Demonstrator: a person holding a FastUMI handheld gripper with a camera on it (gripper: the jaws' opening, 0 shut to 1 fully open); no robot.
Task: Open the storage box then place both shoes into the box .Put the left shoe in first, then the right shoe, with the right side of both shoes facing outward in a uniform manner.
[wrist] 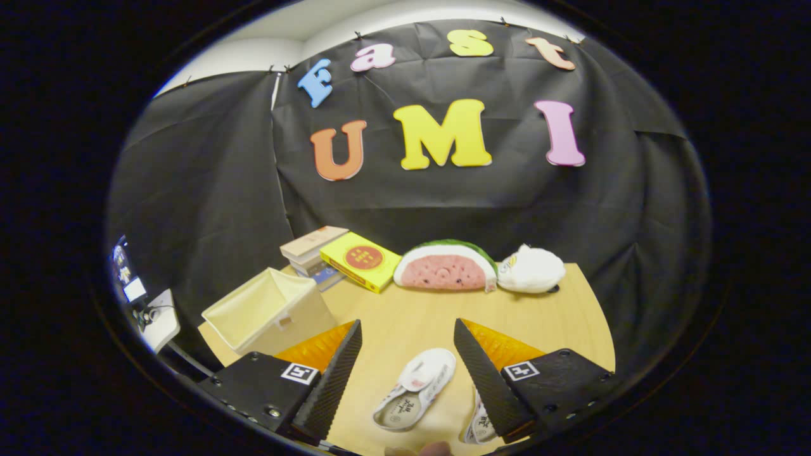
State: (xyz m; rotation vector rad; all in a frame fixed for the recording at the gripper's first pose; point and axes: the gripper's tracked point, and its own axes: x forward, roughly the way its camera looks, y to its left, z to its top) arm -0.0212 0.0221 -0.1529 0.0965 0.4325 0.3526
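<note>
Gripper view. The jaws of the gripper (405, 361) stand wide apart above the wooden desk (570, 316) and hold nothing; each finger is a black ribbed wedge with an orange panel and a square marker on its upper face.

Task objects. One small white shoe (415, 389) lies on the desk in the gap between the fingers, nearer the right one but not touching either, its open top facing up and its long axis running from about 7 o'clock to 1 o'clock. A second white shoe (479, 425) lies just to the right of the first, at about 4 o'clock from it; most of it is hidden under the right finger, so its orientation cannot be told. The storage box (269, 313), a cream fabric bin, stands at about 10 o'clock from the left fingertip, near the desk's left corner, with its open mouth tilted towards the camera and its inside visible.

Other objects. Beyond the fingers, along the far edge of the desk, are a stack of books (313, 252), a yellow box (360, 261) leaning against that stack, a watermelon-slice cushion (445, 267) at 12 o'clock, and a white plush toy (531, 269) just right of the cushion.
</note>
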